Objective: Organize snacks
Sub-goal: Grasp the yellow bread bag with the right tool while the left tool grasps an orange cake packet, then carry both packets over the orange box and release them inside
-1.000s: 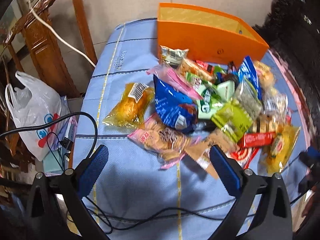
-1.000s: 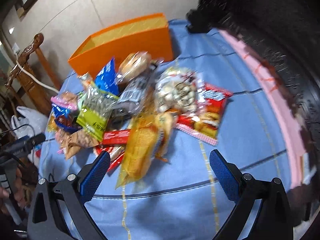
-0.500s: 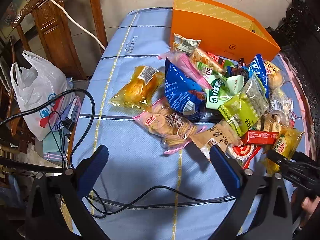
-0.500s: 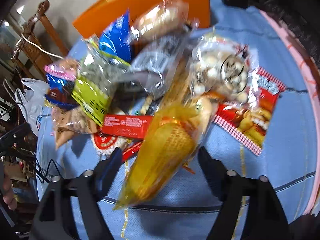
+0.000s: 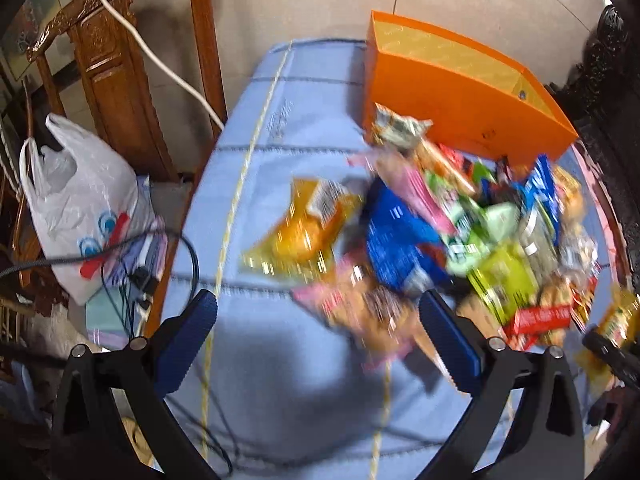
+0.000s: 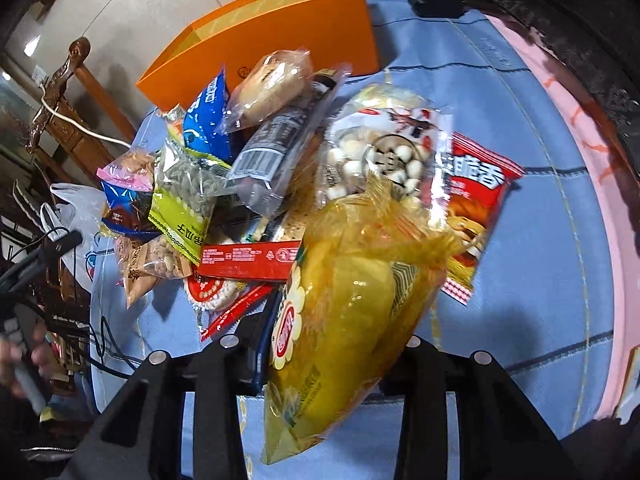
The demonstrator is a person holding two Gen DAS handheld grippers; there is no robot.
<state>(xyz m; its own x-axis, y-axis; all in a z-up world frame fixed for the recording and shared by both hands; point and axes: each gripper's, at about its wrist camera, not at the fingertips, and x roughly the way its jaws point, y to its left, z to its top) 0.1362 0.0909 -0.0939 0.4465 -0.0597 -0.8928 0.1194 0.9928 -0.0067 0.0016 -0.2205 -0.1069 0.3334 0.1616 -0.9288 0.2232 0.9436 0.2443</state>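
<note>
A pile of snack packets (image 5: 480, 232) lies on the blue cloth (image 5: 304, 120), in front of an open orange box (image 5: 460, 92). My left gripper (image 5: 320, 340) hovers open over bare cloth. A pink cracker packet (image 5: 360, 308) lies just beyond its right finger. A yellow bread packet (image 5: 300, 232) and a blue bag (image 5: 400, 240) lie farther off. My right gripper (image 6: 332, 344) has its jaws closing on a yellow snack packet (image 6: 344, 320) at the near edge of the pile, its pads pressing the packet's sides. The orange box (image 6: 280, 40) stands behind the pile.
A wooden chair (image 5: 112, 60), a white plastic bag (image 5: 76, 208) and black cables (image 5: 188, 252) are off the cloth's left edge. Dark carved furniture (image 6: 560, 20) and a pink border (image 6: 592, 160) run along the right. A hand (image 6: 24, 360) holds the other gripper's handle.
The right gripper came down over the yellow packet and narrowed from wide open until its fingers pinch it. The left gripper shifted closer to the pile and its view is now blurred.
</note>
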